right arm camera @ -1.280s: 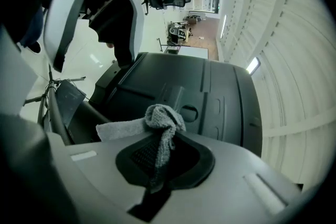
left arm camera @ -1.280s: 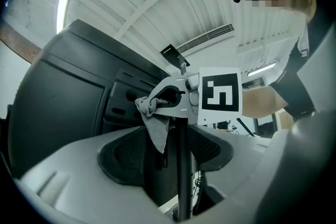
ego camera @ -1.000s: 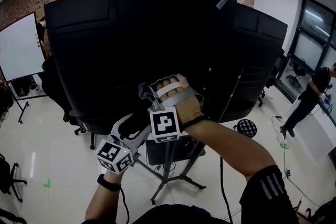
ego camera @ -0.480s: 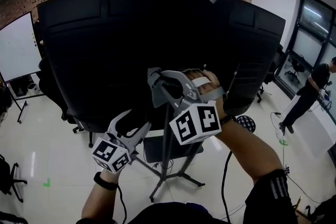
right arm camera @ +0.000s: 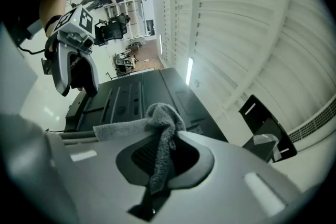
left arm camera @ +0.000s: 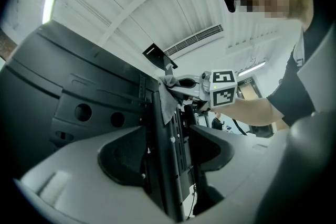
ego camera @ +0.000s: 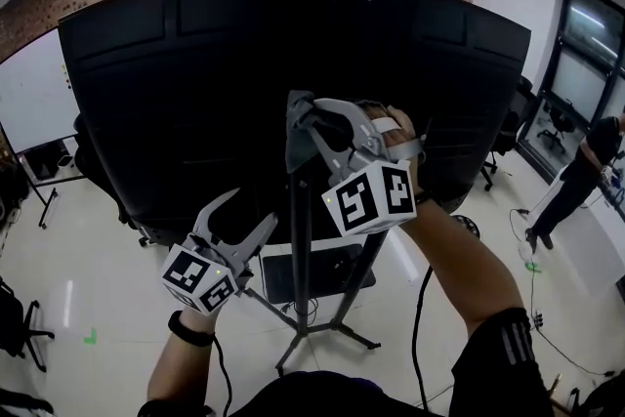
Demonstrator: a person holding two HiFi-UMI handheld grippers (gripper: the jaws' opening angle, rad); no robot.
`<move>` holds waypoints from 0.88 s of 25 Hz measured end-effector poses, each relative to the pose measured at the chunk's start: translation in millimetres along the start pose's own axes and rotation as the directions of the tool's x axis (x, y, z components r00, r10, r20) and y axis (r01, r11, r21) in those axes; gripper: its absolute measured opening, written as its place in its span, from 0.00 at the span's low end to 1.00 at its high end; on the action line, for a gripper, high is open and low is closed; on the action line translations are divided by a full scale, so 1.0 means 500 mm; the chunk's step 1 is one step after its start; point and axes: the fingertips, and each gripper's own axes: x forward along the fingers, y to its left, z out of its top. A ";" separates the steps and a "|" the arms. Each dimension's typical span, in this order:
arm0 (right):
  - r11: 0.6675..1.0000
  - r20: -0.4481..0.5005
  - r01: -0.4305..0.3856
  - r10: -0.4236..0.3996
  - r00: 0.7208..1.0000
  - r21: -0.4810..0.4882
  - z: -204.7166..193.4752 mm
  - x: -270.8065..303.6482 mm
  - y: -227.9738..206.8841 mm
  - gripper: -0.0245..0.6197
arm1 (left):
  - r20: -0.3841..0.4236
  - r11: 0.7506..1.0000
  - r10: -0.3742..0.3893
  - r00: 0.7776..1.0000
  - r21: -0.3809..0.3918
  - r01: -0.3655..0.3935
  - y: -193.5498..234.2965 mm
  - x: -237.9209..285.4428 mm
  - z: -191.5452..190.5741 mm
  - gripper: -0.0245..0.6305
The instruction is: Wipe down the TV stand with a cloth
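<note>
Grey cloth [right arm camera: 161,134] is pinched tight in my right gripper [ego camera: 303,117]. Since a second ago it has climbed the TV stand [ego camera: 301,254] post, from mid-height up to where the post meets the back of the black TV [ego camera: 186,83]. So the upper post is getting its pass; I judge the lower post and legs remain. My left gripper [ego camera: 246,222] stays low on the left, jaws spread and empty, the post framed beyond them. Whether cloth touches post is lost against the black.
</note>
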 end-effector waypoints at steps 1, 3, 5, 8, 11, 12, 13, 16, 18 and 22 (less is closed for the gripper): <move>1.000 0.015 0.005 -0.005 1.000 -0.001 -0.001 0.001 0.000 0.07 | 0.002 1.000 0.005 1.000 -0.001 -0.005 -0.003 0.007 0.001 0.46; 0.999 0.040 0.020 -0.018 0.999 -0.026 0.000 0.000 0.002 0.07 | 0.001 1.000 0.015 1.000 -0.002 -0.015 -0.010 0.020 -0.002 0.46; 0.998 0.063 0.036 -0.032 0.997 -0.060 -0.001 -0.003 0.004 0.07 | -0.004 1.000 0.030 1.000 0.000 -0.030 -0.015 0.030 -0.006 0.46; 0.997 0.098 0.047 -0.041 0.994 -0.065 -0.013 -0.011 0.008 0.07 | -0.017 0.998 0.058 0.998 0.002 -0.058 -0.018 0.041 -0.017 0.46; 0.998 0.122 0.046 -0.042 0.992 -0.034 -0.029 -0.018 0.012 0.07 | -0.031 0.996 0.086 0.996 0.002 -0.086 -0.021 0.049 -0.031 0.46; 0.999 0.126 0.046 -0.041 0.991 -0.029 -0.034 -0.020 0.012 0.07 | -0.034 0.995 0.095 0.995 0.001 -0.095 -0.022 0.052 -0.034 0.46; 0.999 0.128 0.043 -0.039 0.991 -0.028 -0.040 -0.022 0.014 0.07 | -0.038 0.995 0.103 0.994 0.000 -0.103 -0.024 0.055 -0.037 0.46; 0.999 0.126 0.028 -0.022 0.992 -0.047 -0.062 -0.028 0.030 0.07 | -0.048 0.992 0.127 0.991 0.003 -0.127 -0.031 0.062 -0.044 0.46; 0.996 0.125 0.022 -0.011 0.992 -0.090 -0.075 -0.029 0.050 0.07 | -0.052 0.990 0.144 0.988 0.002 -0.144 -0.033 0.066 -0.047 0.46; 0.987 0.143 0.006 0.017 0.990 -0.159 -0.089 -0.039 0.106 0.07 | -0.061 0.984 0.177 0.982 -0.006 -0.178 -0.038 0.068 -0.069 0.46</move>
